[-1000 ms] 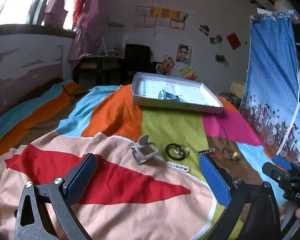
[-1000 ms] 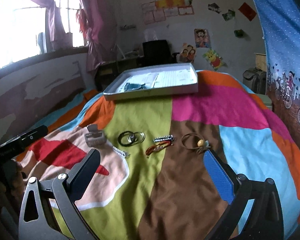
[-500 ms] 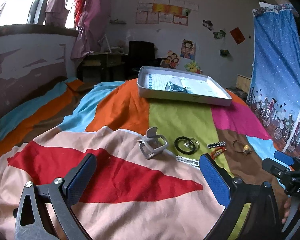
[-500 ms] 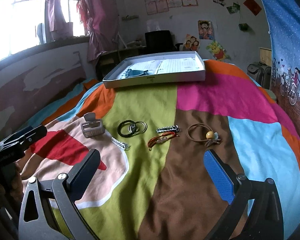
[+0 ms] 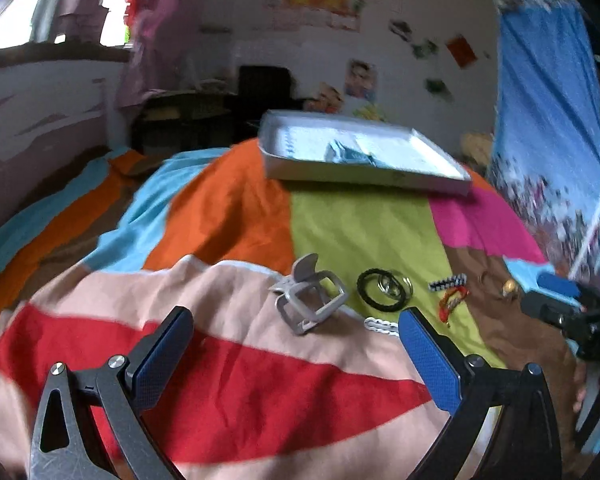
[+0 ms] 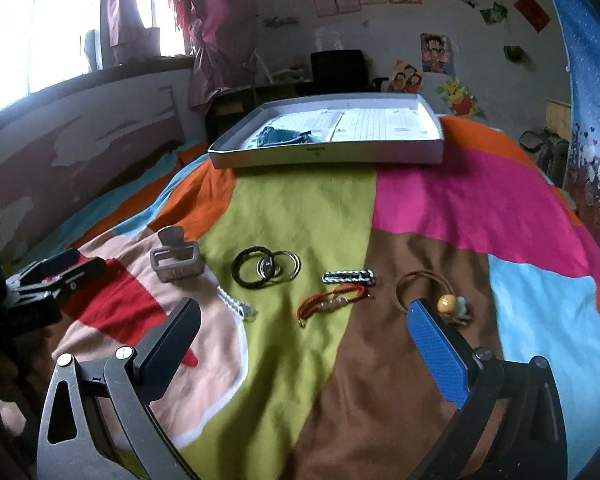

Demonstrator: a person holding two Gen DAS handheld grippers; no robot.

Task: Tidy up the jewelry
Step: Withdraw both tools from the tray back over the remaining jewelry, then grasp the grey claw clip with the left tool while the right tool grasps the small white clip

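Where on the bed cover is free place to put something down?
Free: the pink patch between the tray and the hair tie with bead, and the light blue patch right of it. Crowded: the row from the grey claw clip to that tie.

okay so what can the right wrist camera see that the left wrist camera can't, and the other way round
Only the right wrist view shows the whole brown hair tie with the yellow bead, the window with its panes, and the left gripper seen from outside.

Only the left wrist view shows the right gripper seen from outside, at its right edge.

Both show the grey claw clip, black hair tie with the metal rings, white clip, striped clip, red bracelet and tray on the patchwork bedspread.
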